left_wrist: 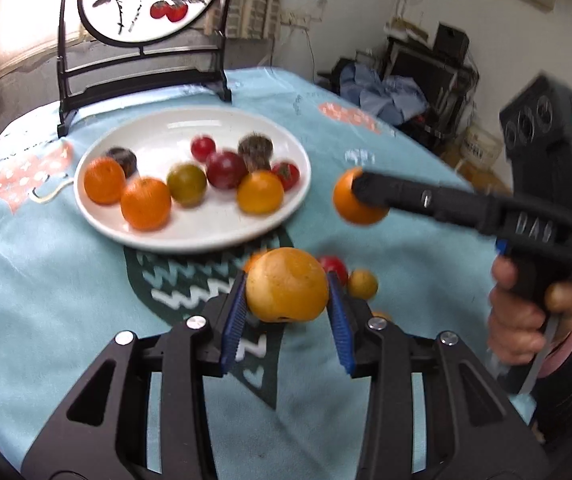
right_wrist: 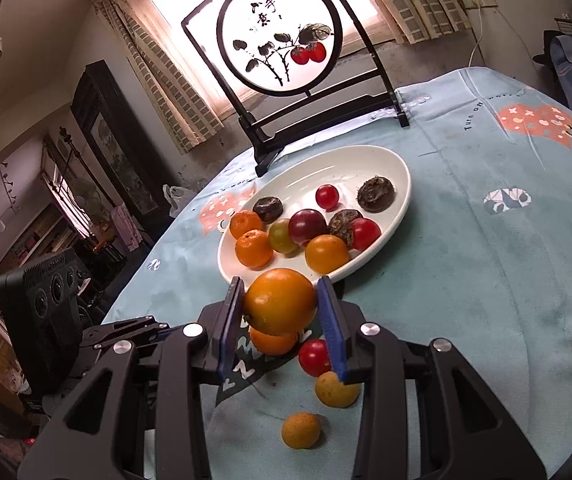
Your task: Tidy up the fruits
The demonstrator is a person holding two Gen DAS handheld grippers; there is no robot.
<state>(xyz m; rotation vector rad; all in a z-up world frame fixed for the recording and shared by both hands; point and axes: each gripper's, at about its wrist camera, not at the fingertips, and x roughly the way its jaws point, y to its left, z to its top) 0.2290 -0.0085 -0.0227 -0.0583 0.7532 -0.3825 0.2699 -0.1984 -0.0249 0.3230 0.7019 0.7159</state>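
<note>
My left gripper (left_wrist: pixel 286 280) is shut on a yellow-orange orange (left_wrist: pixel 286 294), held above the cloth just in front of the white plate (left_wrist: pixel 165 128). To its right, a hand holds my right gripper (left_wrist: pixel 360 196), shut on a second orange (left_wrist: pixel 350 210). In the right wrist view that gripper (right_wrist: pixel 281 284) clamps its orange (right_wrist: pixel 279 304) between blue pads, near the plate's (right_wrist: pixel 366 160) front rim. The plate carries oranges, tomatoes and dark brown fruits. Another orange (right_wrist: pixel 271 342) peeks out beneath; whether it lies on the cloth, I cannot tell.
On the blue tablecloth lie a red tomato (right_wrist: pixel 314 358) and two small yellow fruits (right_wrist: pixel 336 388) (right_wrist: pixel 301 430). A black stand with a round painted panel (right_wrist: pixel 281 40) rises behind the plate. A black box with three round openings (left_wrist: pixel 542 128) stands beyond the table's edge.
</note>
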